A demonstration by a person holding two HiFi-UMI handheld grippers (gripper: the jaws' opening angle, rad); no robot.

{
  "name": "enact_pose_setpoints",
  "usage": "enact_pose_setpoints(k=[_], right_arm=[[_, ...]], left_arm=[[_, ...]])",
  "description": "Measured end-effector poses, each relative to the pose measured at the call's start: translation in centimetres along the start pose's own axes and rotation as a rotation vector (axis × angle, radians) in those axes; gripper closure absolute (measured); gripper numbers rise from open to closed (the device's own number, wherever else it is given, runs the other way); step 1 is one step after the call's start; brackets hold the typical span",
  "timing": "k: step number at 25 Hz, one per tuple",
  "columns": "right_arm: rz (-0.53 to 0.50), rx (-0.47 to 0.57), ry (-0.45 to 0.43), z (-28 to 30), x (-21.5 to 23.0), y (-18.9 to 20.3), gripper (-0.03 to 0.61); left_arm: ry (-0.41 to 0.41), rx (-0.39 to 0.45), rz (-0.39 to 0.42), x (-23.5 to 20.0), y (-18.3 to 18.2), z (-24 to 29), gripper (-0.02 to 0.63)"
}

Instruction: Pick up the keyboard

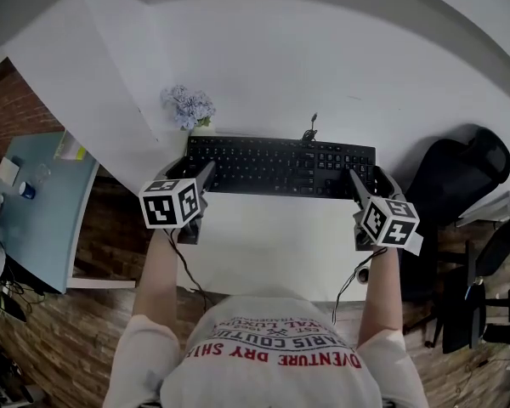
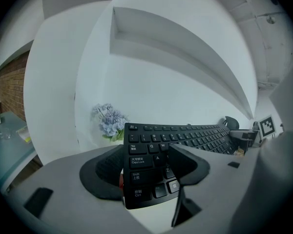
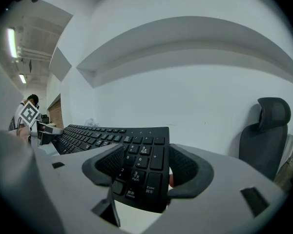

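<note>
White table carries the keyboard; my left gripper and right gripper fingers pinch its opposite ends so it lifts level, probably not raised yet.

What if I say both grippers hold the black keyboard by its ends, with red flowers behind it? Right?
No: the flowers are pale blue, not red, as the head view shows. The left gripper and right gripper do hold the black keyboard by its ends.

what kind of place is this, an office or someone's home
Most likely an office or desk workspace, though a home study can't be ruled out: a black keyboard at a white desk, with a black office chair beside it.
</note>
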State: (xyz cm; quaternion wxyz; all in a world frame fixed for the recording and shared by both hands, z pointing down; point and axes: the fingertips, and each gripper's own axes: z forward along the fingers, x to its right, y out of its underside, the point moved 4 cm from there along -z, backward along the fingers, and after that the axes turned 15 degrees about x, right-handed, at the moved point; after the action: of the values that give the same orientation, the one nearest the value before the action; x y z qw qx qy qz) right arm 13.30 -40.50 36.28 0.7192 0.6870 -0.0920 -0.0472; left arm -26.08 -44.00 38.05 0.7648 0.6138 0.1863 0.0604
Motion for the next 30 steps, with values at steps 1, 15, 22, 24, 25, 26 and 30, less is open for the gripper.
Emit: enact_pose_setpoints(k=[1,15,22,24,25,26,30], right_arm=[[-0.004,0.006,0.000,-0.1,-0.1,-0.4,0.296],[0.004,0.028,0.005,-1.1,0.3,-1.0,0.296],[0.006,0.020,0.005,-1.3,0.3,-0.6,0.296],[0.007,0.017,0.003,-1.3,0.4,-0.5,0.296],[0.008,0.015,0.002,-1.3,0.4,-0.5,0.296],[0.008,0.014,0.002,-1.3,0.4,-0.4,0.296],[0.008,0.011,0.000,-1.3,0.4,-0.4,0.296]], left_arm=[[0.001,0.007,0.001,0.1,-0.3,-0.2,0.324],[0.011,0.023,0.030,1.1,-1.7,-0.5,0.324],[0.008,0.016,0.033,1.2,-1.4,-0.5,0.324],[0.004,0.015,0.035,1.2,-1.4,-0.6,0.324],[0.002,0.014,0.035,1.2,-1.3,-0.6,0.324],[0.002,0.013,0.034,1.2,-1.3,-0.7,0.324],[-0.001,0.011,0.032,1.2,-1.2,-0.7,0.324]])
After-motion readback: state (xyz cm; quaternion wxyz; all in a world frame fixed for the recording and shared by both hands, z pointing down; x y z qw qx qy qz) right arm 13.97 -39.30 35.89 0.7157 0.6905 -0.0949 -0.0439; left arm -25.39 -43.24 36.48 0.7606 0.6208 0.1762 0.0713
